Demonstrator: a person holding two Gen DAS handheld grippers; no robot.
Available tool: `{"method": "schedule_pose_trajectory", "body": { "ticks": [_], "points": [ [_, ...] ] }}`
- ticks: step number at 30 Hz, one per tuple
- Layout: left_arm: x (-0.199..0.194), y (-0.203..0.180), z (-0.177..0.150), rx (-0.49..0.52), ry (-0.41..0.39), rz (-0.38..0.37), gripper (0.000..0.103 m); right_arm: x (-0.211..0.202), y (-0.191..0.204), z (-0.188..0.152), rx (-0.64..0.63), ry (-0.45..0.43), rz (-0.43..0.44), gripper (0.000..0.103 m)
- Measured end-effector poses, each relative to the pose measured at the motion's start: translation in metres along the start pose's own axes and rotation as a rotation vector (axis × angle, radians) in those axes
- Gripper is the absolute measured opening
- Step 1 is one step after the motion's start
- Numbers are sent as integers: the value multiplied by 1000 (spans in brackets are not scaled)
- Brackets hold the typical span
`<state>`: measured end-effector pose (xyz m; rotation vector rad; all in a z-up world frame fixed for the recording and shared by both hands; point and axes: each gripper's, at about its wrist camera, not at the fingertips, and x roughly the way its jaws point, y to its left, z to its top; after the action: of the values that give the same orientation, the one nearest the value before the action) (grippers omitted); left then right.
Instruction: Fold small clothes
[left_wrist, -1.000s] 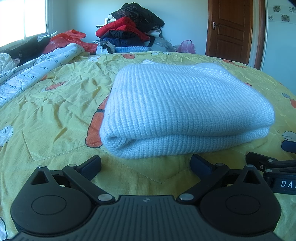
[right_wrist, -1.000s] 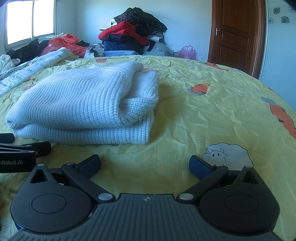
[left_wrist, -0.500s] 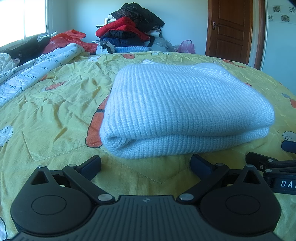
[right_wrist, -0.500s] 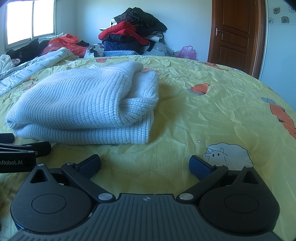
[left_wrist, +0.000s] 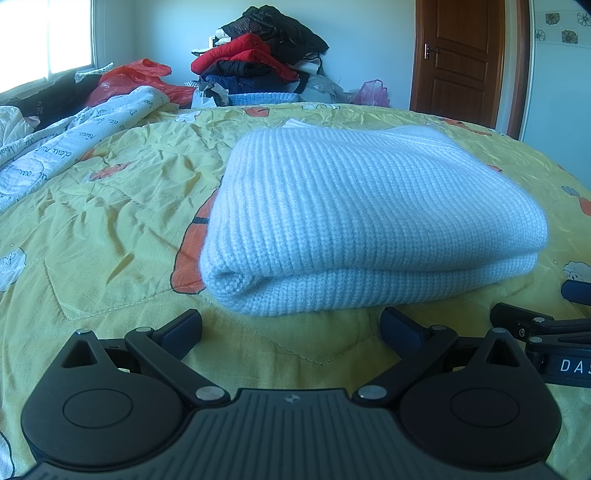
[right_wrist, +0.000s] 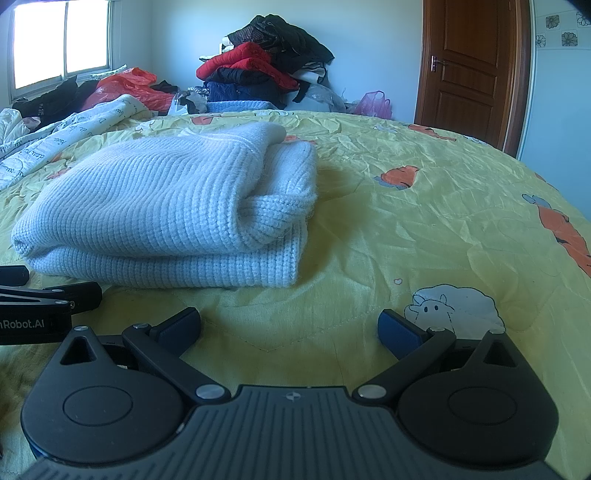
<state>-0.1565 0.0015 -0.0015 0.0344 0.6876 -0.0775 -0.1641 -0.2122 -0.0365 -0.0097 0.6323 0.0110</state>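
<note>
A pale blue knitted sweater (left_wrist: 362, 221) lies folded in a thick stack on the yellow bedspread (left_wrist: 92, 221). It also shows in the right wrist view (right_wrist: 166, 214), to the left and ahead. My left gripper (left_wrist: 291, 326) is open and empty, low over the bedspread just in front of the sweater's near fold. My right gripper (right_wrist: 290, 325) is open and empty, to the right of the sweater's near corner. Each gripper's side shows at the edge of the other's view.
A white printed quilt (left_wrist: 55, 147) lies along the bed's left side. A pile of red, black and dark blue clothes (left_wrist: 258, 62) and plastic bags stand beyond the bed's far edge. A brown door (left_wrist: 458, 59) is at the far right.
</note>
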Motion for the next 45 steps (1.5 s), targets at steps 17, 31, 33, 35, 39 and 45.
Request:
{"method": "schedule_pose_trajectory", "body": {
  "ticks": [17,31,33,35,39,45],
  "points": [
    [1,1,5,11,24,-15,103,0,0,0,0,1,0,103],
    [-4,3,9,13,95,-40,103,-3,-4,2,-22,32,49,103],
    [-6,2,9,9,111,-34,103,-3,-4,4,-39,48,79,103],
    [-8,1,7,8,116,-32,103,-6,-3,3,-40,48,88,103],
    [-13,-3,6,7,135,-28,103,-9,4,1,-34,56,68,103],
    [-35,-5,6,11,129,-26,103,-26,14,5,36,137,-25,103]
  ]
}}
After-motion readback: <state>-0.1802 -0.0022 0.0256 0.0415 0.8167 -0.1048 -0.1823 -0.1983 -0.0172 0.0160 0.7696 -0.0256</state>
